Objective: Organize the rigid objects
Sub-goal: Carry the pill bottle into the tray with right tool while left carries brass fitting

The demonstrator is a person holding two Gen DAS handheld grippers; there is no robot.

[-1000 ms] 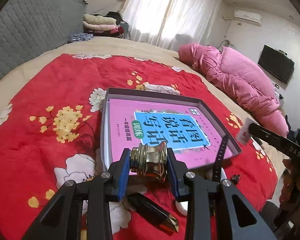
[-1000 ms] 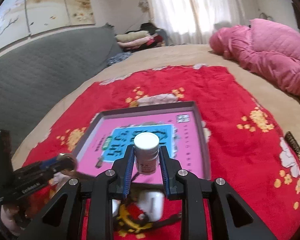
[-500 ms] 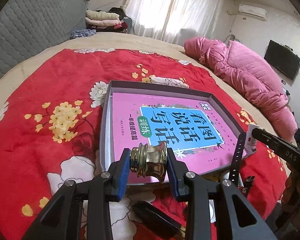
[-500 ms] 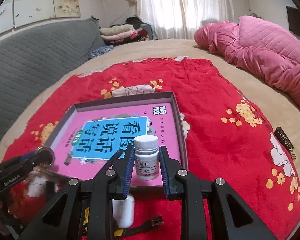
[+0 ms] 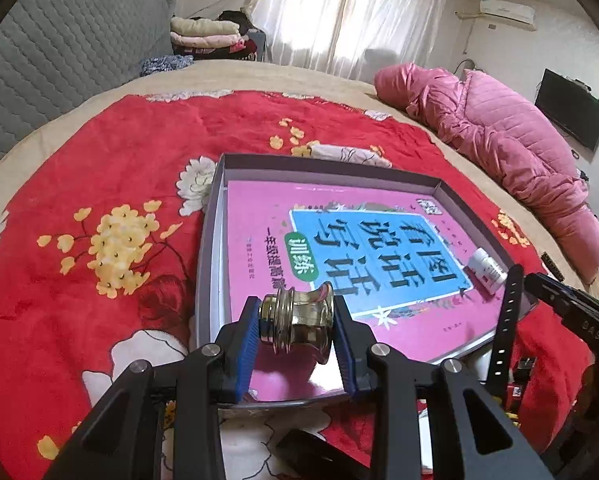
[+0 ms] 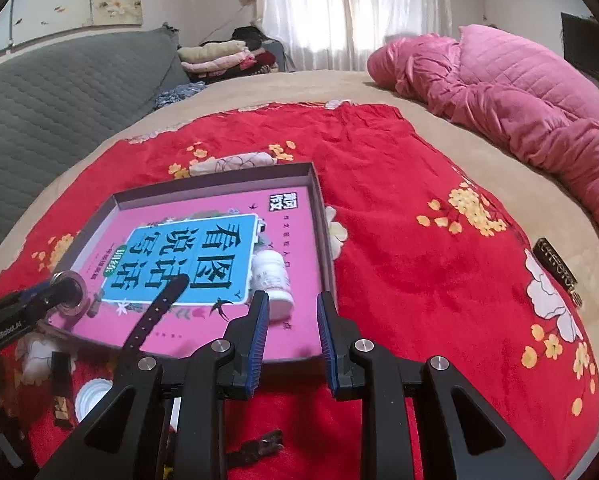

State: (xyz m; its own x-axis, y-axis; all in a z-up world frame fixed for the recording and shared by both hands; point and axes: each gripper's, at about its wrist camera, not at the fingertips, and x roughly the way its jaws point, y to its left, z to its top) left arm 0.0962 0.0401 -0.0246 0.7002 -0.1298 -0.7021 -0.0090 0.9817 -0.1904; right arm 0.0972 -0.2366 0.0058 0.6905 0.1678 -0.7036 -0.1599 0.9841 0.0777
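A shallow grey tray (image 5: 207, 260) (image 6: 319, 208) holding a pink book (image 5: 339, 216) (image 6: 295, 236) lies on the red flowered blanket. My left gripper (image 5: 295, 328) (image 6: 65, 286) is shut on a small brass spool-shaped piece (image 5: 299, 320), which hangs over the tray's near left corner. A white pill bottle (image 6: 271, 280) (image 5: 485, 270) lies on its side on the book by the tray's right wall. My right gripper (image 6: 291, 316) (image 5: 559, 300) stands just short of it, open, with nothing between its pads.
A black watch strap (image 6: 155, 312) (image 5: 507, 320) pokes up over the tray's near edge. A white round item (image 6: 91, 396) and small dark items (image 5: 311, 456) lie on the blanket in front. A pink quilt (image 6: 519, 96) lies at the far right, and a grey headboard (image 6: 59, 96) is at the left.
Both grippers have sunk toward the tray. The white bottle, held upright between the right pads before, now lies on its side on the book. The left gripper still holds the brass piece.
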